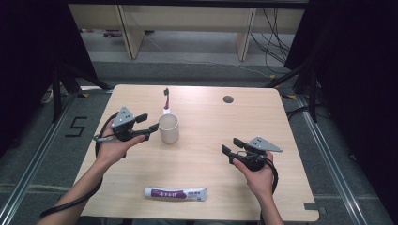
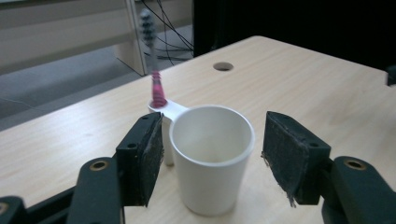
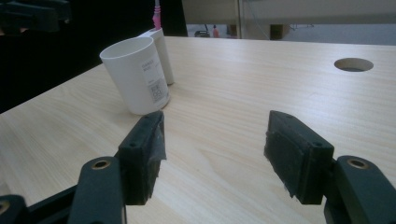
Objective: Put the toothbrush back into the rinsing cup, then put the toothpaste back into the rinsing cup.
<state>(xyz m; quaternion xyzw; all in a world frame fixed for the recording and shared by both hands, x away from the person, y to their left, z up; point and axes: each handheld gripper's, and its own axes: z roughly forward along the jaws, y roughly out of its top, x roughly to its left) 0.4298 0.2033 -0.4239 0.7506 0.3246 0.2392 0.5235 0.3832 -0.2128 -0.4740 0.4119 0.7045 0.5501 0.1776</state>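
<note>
Flanking white cup point(image 2: 212, 156), left claw point(image 2: 212, 158) spread untouching, right claw point(image 3: 212, 156) level, apart

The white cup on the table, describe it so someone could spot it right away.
On the light wooden table, look left of centre, beside the left gripper. The white cup stands upright and empty; unlike the flat toothpaste tube, it carries a side holder with a pink toothbrush.
</note>
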